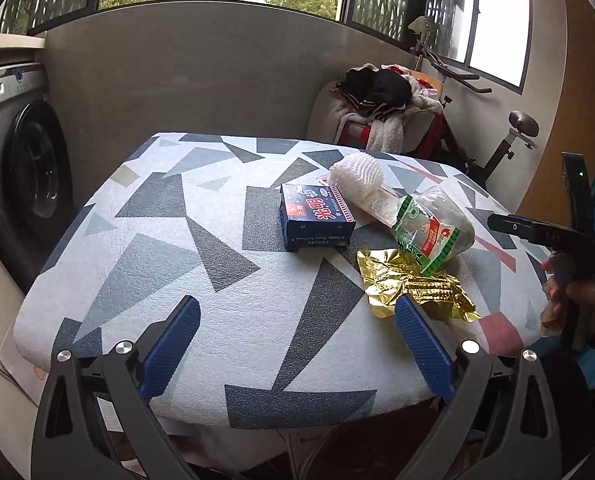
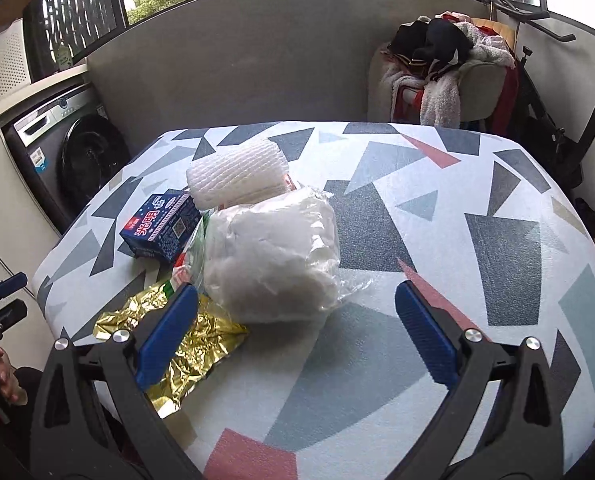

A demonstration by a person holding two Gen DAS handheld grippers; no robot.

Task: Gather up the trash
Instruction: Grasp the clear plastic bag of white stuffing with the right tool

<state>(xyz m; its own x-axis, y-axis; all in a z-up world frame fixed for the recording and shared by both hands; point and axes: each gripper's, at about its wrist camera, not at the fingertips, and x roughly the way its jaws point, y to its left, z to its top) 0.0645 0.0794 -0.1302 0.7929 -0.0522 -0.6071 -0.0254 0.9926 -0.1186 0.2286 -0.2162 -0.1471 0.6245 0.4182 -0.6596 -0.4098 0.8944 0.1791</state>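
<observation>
Left wrist view shows the patterned counter [image 1: 201,320] carrying all the trash in one cluster: a clear plastic bag [image 1: 437,228], gold foil wrapper [image 1: 413,288], blue carton [image 1: 317,216] and white foam net [image 1: 357,174]. Both the left tool [image 1: 297,344] and right tool [image 2: 297,336] hover spread and empty, so collecting looks unstarted. The right tool, nearest the bag, would likely need to advance and close on it.

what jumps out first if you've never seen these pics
A cluster of trash on the geometric-patterned table: a dark blue carton with red characters, a crinkled gold foil wrapper nearest the camera, and a clear plastic bag of white stuff. Both blue-padded grippers hover open, empty.
</observation>
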